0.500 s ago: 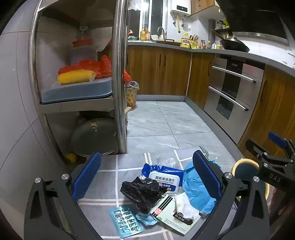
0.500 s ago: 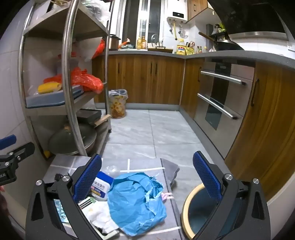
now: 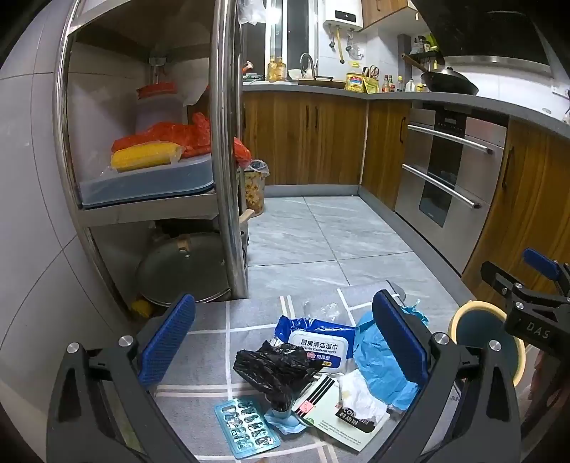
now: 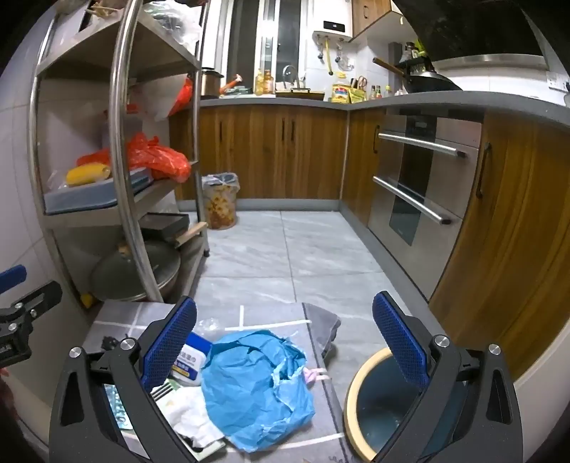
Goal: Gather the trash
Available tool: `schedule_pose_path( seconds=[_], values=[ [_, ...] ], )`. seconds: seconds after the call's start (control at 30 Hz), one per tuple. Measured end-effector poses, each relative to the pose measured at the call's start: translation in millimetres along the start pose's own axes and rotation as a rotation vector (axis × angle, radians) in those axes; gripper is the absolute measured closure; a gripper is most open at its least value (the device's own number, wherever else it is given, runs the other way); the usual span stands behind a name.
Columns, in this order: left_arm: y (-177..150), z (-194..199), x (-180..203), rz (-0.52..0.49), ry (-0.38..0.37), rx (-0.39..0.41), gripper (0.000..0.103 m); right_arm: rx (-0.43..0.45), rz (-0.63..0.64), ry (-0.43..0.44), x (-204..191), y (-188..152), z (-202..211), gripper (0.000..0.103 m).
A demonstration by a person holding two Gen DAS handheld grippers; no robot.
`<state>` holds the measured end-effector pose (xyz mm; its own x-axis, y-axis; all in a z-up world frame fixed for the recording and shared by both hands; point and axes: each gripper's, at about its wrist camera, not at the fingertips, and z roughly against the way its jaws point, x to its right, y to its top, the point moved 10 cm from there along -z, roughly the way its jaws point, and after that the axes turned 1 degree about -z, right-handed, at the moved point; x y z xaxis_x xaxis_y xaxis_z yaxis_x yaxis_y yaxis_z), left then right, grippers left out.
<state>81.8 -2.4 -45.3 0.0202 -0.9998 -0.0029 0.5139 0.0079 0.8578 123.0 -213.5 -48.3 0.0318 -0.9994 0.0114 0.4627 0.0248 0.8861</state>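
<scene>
Both tongs, left (image 3: pixel 283 342) and right (image 4: pixel 285 342), gape empty above the floor; blue wrapper (image 4: pixel 256 388) lies nearest the right, bin (image 4: pixel 377 406) beside.

Crumpled trash (image 3: pixel 320 374) heaped on mat (image 3: pixel 213 356)

This is a home kitchen. Brown wooden cabinet doors (image 4: pixel 270 149) run under a grey L-shaped countertop (image 4: pixel 320 101), with a stainless-steel built-in oven with two bar handles (image 4: pixel 416 185) set into the right-hand run. On the counter stand a curved chrome sink tap (image 3: pixel 308 64), bottles of yellow cooking oil (image 3: pixel 276 69) and a black wok with a wooden handle (image 3: pixel 447 80); a white wall-mounted water heater (image 3: pixel 343 14) hangs above. A tall stainless-steel shelf rack (image 4: pixel 121 160) holds a yellow corn cob in clear wrap (image 3: pixel 146 156) and a large round metal pot lid (image 3: pixel 181 267) (all household clutter). The floor is pale grey marbled tile (image 3: pixel 320 235).
</scene>
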Motion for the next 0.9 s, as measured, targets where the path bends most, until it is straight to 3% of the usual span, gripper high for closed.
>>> schedule_pose_path(
  seconds=[0.9],
  values=[
    [-0.5, 2.1, 4.7, -0.011, 0.006, 0.002, 0.005, -0.006, -0.005, -0.005, 7.0, -1.2, 3.6, 0.005]
  ],
)
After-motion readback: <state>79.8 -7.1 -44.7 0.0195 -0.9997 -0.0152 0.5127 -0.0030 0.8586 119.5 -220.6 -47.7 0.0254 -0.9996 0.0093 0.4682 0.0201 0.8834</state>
